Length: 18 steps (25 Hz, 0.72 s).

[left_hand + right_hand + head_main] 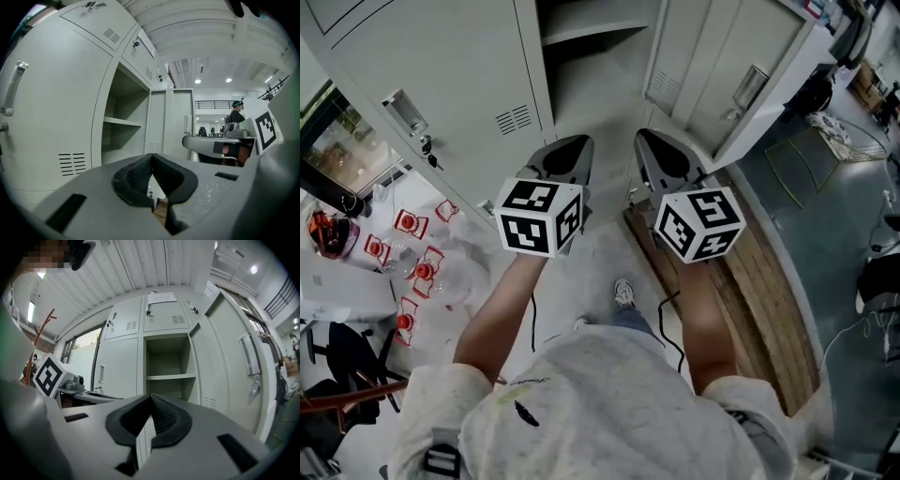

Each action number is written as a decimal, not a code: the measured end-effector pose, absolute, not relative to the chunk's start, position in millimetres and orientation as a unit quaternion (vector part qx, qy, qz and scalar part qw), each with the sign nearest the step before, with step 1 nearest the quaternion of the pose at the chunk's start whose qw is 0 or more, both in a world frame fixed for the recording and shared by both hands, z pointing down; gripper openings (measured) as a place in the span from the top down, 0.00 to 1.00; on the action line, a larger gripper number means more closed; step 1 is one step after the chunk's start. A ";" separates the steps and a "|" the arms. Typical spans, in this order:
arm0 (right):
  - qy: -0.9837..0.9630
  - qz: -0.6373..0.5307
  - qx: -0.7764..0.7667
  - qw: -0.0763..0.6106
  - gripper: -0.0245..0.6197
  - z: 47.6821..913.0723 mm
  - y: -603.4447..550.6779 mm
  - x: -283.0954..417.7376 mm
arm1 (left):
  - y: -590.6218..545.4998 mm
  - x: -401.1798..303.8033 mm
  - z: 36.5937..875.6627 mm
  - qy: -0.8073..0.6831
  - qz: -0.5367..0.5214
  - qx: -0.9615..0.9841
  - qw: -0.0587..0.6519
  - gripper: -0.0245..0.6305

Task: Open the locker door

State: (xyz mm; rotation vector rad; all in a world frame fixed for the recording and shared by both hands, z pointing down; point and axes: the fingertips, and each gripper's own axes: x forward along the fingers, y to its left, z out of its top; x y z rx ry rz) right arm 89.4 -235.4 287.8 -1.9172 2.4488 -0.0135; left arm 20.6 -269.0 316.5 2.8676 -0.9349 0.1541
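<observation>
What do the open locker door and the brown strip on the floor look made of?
Open locker door: probably sheet metal, painted matte light grey; the punched vent slots and thin edge suggest it. Brown floor strip: looks like wood planks, with grain lines and seams; possibly laminate.

LOCKER ROOM: The left gripper [151,159] points at a bank of pale grey lockers, its black-padded jaws closed tip to tip with nothing between them. Straight ahead a locker compartment [119,140] stands open with a shelf [123,122] across it, and its door [171,123] is swung out to the right. At left, a closed door [51,108] bears a bar handle [11,89] and vent slots [71,163]. The right gripper [190,141] shows side-on at right, and a person [236,111] stands far behind it.
</observation>
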 end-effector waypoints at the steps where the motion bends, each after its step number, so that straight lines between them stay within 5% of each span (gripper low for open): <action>1: 0.790 -0.006 -0.613 0.014 0.96 289.8 -236.2 84.2 | -269.5 15.9 317.5 -0.312 0.051 0.947 0.061 0.95; 18: 0.803 -0.007 -0.595 0.003 0.96 296.9 -230.6 45.4 | -263.4 -17.7 323.9 -0.324 0.049 0.942 0.069 0.95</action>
